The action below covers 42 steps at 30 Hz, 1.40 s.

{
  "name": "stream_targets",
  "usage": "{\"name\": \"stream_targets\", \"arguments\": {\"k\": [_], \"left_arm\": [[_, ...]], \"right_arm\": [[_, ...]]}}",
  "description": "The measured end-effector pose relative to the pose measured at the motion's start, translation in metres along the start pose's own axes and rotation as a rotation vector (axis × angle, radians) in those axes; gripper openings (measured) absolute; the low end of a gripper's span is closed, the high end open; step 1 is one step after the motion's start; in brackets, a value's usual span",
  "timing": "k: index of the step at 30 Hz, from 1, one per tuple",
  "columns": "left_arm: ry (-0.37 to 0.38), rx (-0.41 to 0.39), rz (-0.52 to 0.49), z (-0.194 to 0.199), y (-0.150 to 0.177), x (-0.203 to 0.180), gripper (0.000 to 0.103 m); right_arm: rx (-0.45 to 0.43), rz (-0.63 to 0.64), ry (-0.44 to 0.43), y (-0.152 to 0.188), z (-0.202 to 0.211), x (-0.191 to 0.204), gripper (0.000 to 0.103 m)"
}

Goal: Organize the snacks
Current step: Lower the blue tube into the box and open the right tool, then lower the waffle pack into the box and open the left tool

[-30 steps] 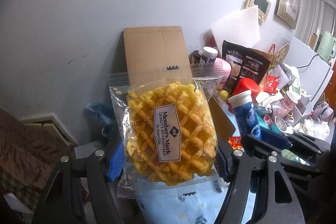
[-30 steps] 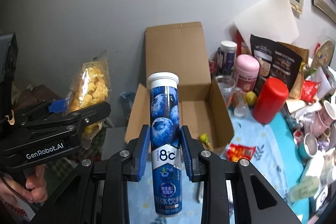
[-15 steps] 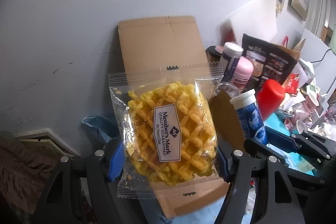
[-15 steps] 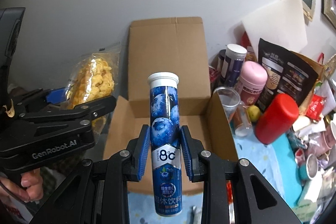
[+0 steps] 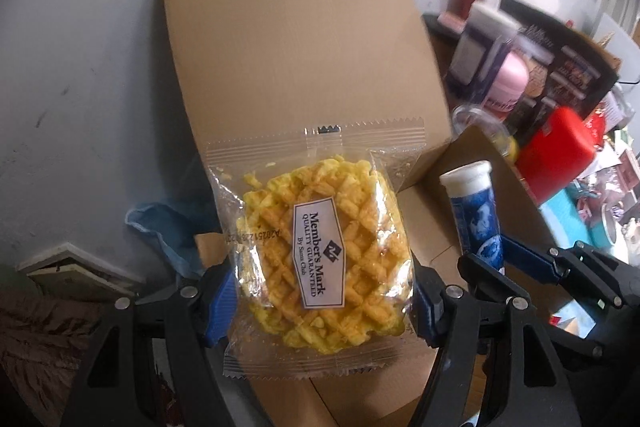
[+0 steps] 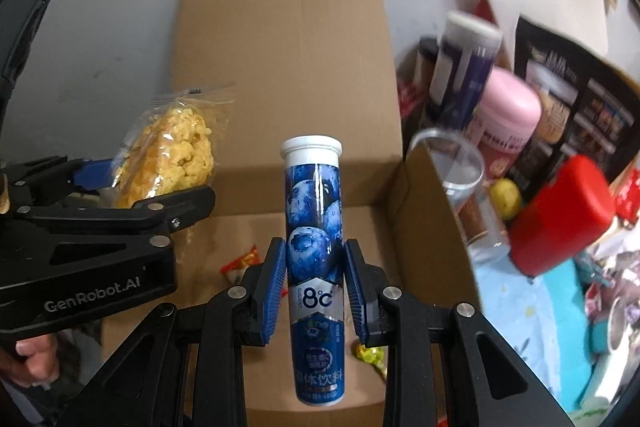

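- The waffle packet (image 5: 316, 259), in clear wrap with a white label, stands upright above the open cardboard box (image 5: 296, 39).
- The blue blueberry tube (image 6: 314, 211), white cap on top, stands upright over the same box.

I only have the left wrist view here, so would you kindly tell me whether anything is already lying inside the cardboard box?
Observer: Yes. The right wrist view shows a red-and-yellow wrapped snack on the floor of the cardboard box, left of the blueberry tube.
Operator: Thank you. Is there anything else in there?
Observer: A gold-wrapped sweet lies nearer the front wall, just right of the tube.
Operator: And how is the right gripper holding that tube?
Observer: The right gripper is shut on its middle, white cap up, label facing the camera.
Operator: Is my waffle pack visible from there?
Observer: Yes, edge-on in the left gripper, the waffle pack sits beside the box's left side.
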<state>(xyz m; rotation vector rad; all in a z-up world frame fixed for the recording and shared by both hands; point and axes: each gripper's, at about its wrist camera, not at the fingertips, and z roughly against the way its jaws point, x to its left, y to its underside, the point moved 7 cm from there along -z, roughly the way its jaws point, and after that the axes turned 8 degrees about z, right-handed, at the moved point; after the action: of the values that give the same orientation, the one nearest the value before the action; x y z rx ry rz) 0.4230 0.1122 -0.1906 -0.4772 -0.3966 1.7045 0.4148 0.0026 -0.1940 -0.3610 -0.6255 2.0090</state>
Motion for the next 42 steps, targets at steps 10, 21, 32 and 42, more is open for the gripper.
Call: {"name": "stream_targets", "arguments": {"k": [10, 21, 32, 42], "left_arm": [[-0.069, 0.106, -0.038, -0.049, 0.009, -0.002, 0.071], [-0.134, 0.138, -0.071, -0.057, 0.022, -0.02, 0.073], [-0.14, 0.103, -0.048, -0.039, 0.021, -0.03, 0.073], [-0.103, 0.057, -0.033, 0.003, 0.022, -0.026, 0.073]], "right_arm": [[0.11, -0.056, 0.013, 0.02, -0.052, -0.015, 0.029], [0.139, -0.108, 0.033, 0.036, -0.051, -0.028, 0.031], [0.11, -0.139, 0.066, 0.046, -0.01, -0.042, 0.059], [0.072, -0.103, 0.093, 0.048, 0.035, -0.039, 0.062]]}}
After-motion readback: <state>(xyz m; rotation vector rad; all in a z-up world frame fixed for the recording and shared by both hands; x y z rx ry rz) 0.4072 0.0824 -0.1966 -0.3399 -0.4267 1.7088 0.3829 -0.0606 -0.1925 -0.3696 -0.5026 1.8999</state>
